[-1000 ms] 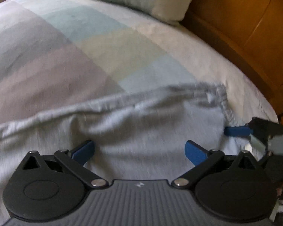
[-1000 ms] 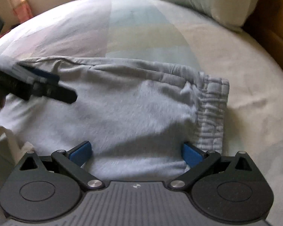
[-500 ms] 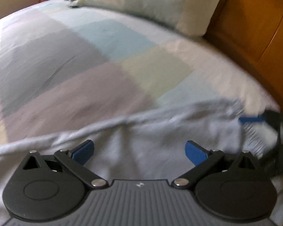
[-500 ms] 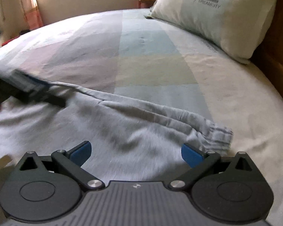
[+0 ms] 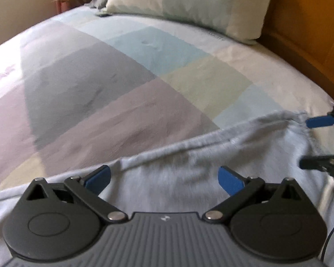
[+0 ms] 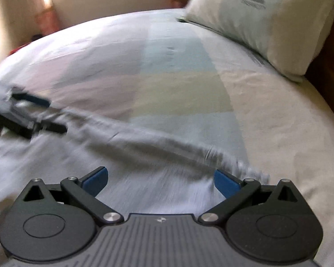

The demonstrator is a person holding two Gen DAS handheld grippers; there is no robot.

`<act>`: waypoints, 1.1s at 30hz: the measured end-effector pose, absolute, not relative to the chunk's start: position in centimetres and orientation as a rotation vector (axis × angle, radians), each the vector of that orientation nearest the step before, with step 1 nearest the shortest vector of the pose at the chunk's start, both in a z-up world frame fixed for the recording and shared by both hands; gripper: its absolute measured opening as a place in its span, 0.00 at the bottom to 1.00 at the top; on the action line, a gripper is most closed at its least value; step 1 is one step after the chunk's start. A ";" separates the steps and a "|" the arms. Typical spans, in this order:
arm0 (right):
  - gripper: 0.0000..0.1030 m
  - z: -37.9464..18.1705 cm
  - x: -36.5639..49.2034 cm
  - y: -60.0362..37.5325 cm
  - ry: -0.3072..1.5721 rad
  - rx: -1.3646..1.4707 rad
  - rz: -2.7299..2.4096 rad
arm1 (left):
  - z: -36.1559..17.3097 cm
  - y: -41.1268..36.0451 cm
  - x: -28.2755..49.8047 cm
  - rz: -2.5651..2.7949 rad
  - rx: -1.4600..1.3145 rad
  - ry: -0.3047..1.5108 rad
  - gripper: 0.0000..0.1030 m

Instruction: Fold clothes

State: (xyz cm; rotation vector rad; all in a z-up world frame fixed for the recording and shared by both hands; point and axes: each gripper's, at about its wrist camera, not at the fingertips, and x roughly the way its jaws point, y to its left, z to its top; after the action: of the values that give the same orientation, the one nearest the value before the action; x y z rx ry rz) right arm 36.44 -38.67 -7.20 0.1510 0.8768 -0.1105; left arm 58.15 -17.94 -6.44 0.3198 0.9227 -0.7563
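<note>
Your left gripper [image 5: 163, 178] hovers over the pale grey fleece garment [image 5: 189, 178], its blue-padded fingers [image 5: 98, 176] spread wide with nothing between them. Your right gripper [image 6: 161, 180] is the same: fingers [image 6: 226, 182] wide apart above the cloth, holding nothing. The garment lies across the near side of the bed with the pastel patchwork sheet [image 5: 122, 84], its far folded edge running in a slanted line from the left toward the headboard side, where the gathered waistband [image 6: 240, 164] ends; much of it is motion-blurred. In the left wrist view your right gripper shows at the garment's right end, by the waistband corner. A cream and pale green pillow [image 5: 189, 4] rests at the bed's far corner against the orange wooden headboard [image 5: 311, 33].
</note>
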 end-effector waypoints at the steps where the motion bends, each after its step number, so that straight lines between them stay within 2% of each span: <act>1: 1.00 -6.9 35.1 -37.9 0.883 0.151 -0.093 | -5.7 -17.0 57.1 -0.753 0.319 0.917 0.98; 8: 1.00 -7.2 27.3 -30.5 0.942 0.133 0.035 | -2.8 -9.7 48.5 -0.685 0.402 0.933 0.99; 12: 1.00 -7.4 28.4 -27.8 0.915 0.176 0.128 | -3.4 -6.8 44.8 -0.641 0.396 1.014 0.99; 17: 1.00 -8.6 34.0 -26.1 0.894 0.175 0.272 | -4.5 -4.0 42.2 -0.571 0.325 1.058 0.99; 22: 1.00 -10.8 36.8 -25.4 1.051 0.277 0.414 | -4.4 -1.6 41.3 -0.507 0.270 1.057 0.99; 27: 1.00 -9.6 35.2 -24.1 1.146 0.413 0.695 | -3.9 0.6 40.5 -0.460 0.254 1.044 0.99; 30: 1.00 -8.8 34.8 -23.2 1.128 0.310 0.633 | -4.1 2.0 40.0 -0.427 0.221 1.058 0.99; 33: 1.00 -7.7 35.6 -23.5 1.017 0.270 0.516 | -4.5 2.7 39.3 -0.416 0.203 1.072 0.99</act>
State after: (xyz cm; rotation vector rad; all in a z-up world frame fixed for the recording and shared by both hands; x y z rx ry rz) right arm 35.55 -23.49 -7.67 0.2696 1.0167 0.5156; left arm 39.34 2.72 -4.47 0.2031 1.0721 -0.4159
